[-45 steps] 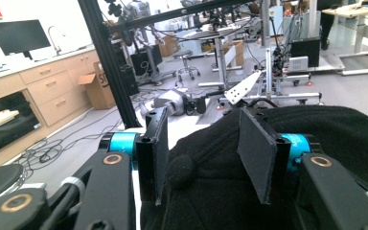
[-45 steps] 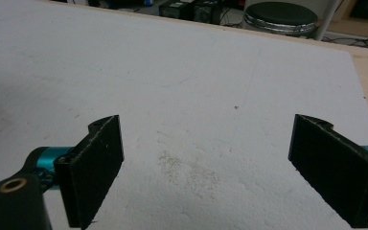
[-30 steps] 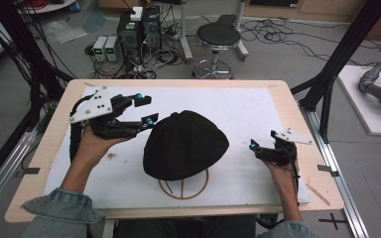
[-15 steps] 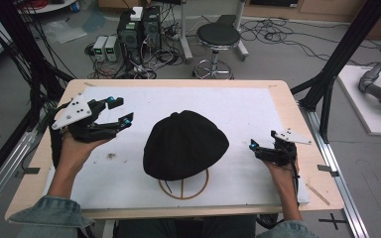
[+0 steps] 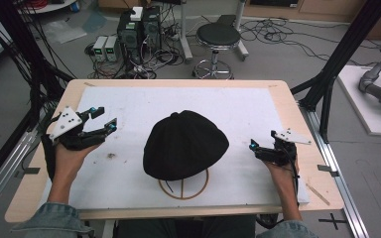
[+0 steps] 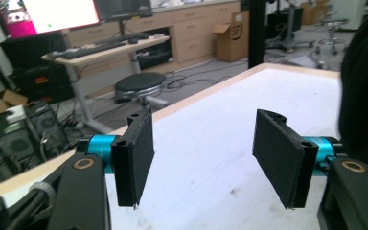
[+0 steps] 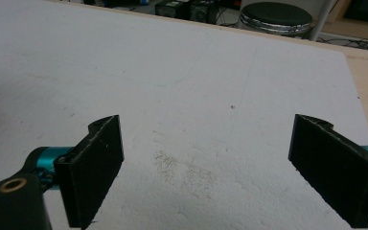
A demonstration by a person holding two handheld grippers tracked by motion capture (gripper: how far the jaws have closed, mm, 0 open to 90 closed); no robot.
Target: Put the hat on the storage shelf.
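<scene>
A black cap (image 5: 185,145) sits atop a wooden stand (image 5: 183,186) mid-surface, kept in shape, while the left gripper (image 5: 100,126) and right gripper (image 5: 256,148) flank it, fingers spread wide and holding nothing.

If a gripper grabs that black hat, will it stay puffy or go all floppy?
Probably floppy. The black hat looks like soft cloth with a rounded, slightly saggy crown, so it would likely fold where pinched. It sits propped on a thin wooden ring stand, which suggests it is light. Pushed, it might slide off rather than roll.
</scene>
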